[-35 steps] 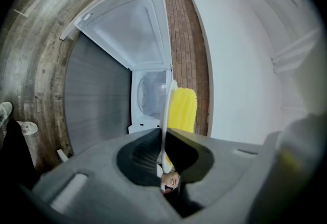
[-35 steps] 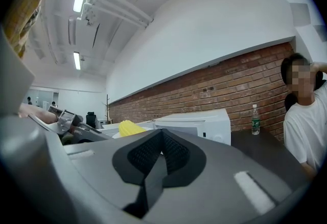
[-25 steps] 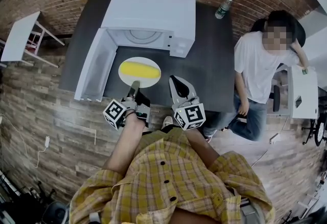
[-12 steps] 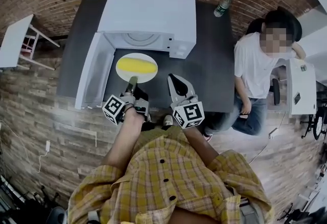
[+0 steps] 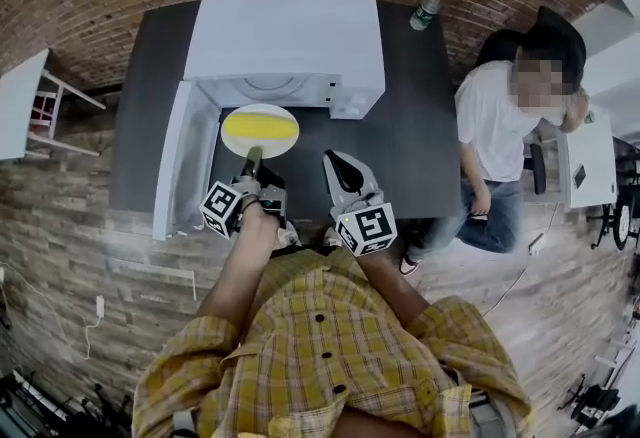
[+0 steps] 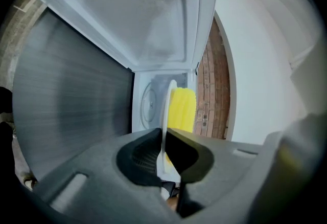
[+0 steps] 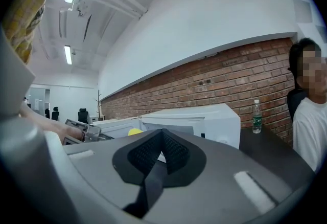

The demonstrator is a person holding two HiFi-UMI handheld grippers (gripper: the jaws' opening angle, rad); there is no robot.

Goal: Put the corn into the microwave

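My left gripper (image 5: 253,161) is clamped on the near rim of a white plate (image 5: 275,149), and the left gripper view shows both pads pinching that thin edge between them. The corn (image 5: 260,127), a yellow cob, lies across the plate and reaches almost from one side to the other. The plate sits right at the open mouth of the white microwave (image 5: 290,31), with its far edge at the threshold and the round turntable visible in the cavity beyond. The microwave's door (image 5: 180,161) stands swung out to the left of the plate, over the dark table (image 5: 420,126). My right gripper (image 5: 340,166) is beside the left one, apart from the plate, with its jaws pressed together and nothing between them. A bottle (image 5: 425,9) stands on the table behind the microwave's right corner, and a person in a white T-shirt (image 5: 500,126) stands at the right end of the table
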